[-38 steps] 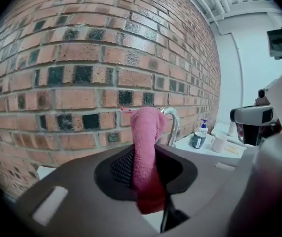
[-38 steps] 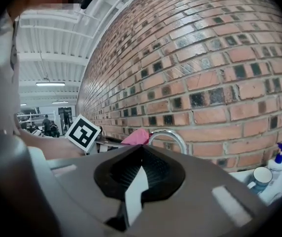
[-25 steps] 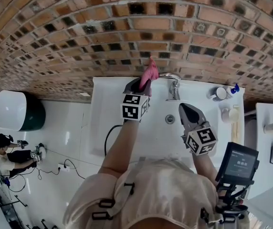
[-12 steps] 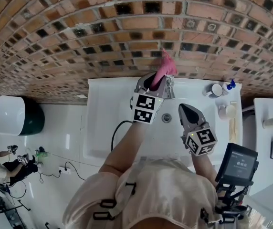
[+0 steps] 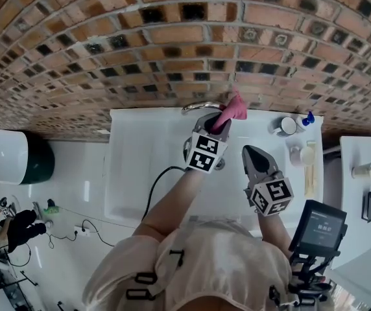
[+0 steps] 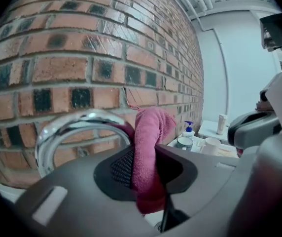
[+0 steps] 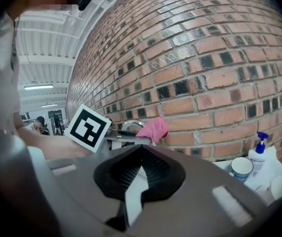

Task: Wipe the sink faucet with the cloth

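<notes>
In the head view the chrome faucet [image 5: 200,107] arches at the back rim of the white sink [image 5: 140,173], against the brick wall. My left gripper [image 5: 216,119] is shut on a pink cloth [image 5: 233,109], which stands up just right of the faucet's arc. The left gripper view shows the cloth [image 6: 153,127] pinched between the jaws of that gripper [image 6: 146,152], with the faucet's curved spout [image 6: 77,125] close behind and to the left; whether cloth and spout touch is unclear. My right gripper [image 5: 250,153] hangs over the basin, shut and holding nothing [image 7: 140,149].
A cup [image 5: 283,126], a blue-topped soap bottle [image 5: 310,118] and a mug [image 5: 297,153] stand on the sink's right ledge. A black cable [image 5: 153,186] trails over the basin's left. A white-and-green bin [image 5: 17,151] is on the floor at left.
My left gripper has carried the cloth rightward across the faucet, from its left side to its right. The right gripper has barely shifted.
</notes>
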Tool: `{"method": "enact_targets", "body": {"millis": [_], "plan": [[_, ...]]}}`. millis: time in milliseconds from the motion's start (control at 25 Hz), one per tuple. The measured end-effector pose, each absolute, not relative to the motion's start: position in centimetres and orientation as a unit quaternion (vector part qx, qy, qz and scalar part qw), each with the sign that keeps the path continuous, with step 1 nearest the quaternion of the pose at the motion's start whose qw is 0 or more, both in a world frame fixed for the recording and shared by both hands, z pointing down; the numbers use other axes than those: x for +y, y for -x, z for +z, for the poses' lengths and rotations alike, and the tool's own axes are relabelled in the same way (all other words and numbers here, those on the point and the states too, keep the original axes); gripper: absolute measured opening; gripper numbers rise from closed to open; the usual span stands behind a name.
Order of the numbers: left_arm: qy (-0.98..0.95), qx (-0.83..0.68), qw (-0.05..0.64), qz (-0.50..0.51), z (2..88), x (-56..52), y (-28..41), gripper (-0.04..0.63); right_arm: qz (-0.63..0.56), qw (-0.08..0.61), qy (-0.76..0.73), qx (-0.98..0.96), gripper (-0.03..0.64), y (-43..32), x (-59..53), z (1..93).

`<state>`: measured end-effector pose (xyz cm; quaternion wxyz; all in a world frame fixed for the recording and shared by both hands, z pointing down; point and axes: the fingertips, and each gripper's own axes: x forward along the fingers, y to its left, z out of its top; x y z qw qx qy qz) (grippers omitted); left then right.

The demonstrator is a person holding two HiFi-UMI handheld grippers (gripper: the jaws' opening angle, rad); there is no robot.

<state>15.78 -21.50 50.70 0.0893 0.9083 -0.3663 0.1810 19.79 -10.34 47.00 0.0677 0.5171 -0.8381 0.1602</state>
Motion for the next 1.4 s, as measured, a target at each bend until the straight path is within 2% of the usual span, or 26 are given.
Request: {"method": "enact_targets", "body": {"millis": [240,360,640,840,1000,1200,1400], "plan": [[-0.890,-0.376,0.127,0.224,55.2,-20.8,-14.7,0.094,0.162,0.071,-0.503,-0.846,-0.007,-19.2,-10.4,47.3],[-0.892,-0.374,0.126,0.218,54.8,-20.4,-14.7,0.094,0.162,0.071,-0.504,-0.845,-0.006,-19.3,-10.5,47.4],[-0.913,-0.378,0.114,0.101,45.9,-19.8,-14.1,0.094,0.159,0.071,-0.491,-0.853,-0.008,-17.7,-10.4,46.8],[-0.892,-0.439,0.095,0.055,42.5,-20.9,-9.5,0.094,0.164,0.075,-0.475,-0.861,-0.007,-16.5,-9.9,47.1],[-0.860,-0.490,0.130,0.060,44.7,-22.1,-4.4,0.094,0.162,0.079,-0.462,-0.868,-0.008,-15.1,-9.9,46.8],[-0.827,-0.515,0.209,0.078,50.6,-22.8,-0.6,0.094,0.164,0.087,-0.444,-0.877,-0.007,-13.2,-9.4,47.3],[-0.829,-0.515,0.205,0.078,50.0,-22.9,-0.8,0.094,0.165,0.089,-0.447,-0.875,-0.006,-13.5,-9.7,47.1]]}}
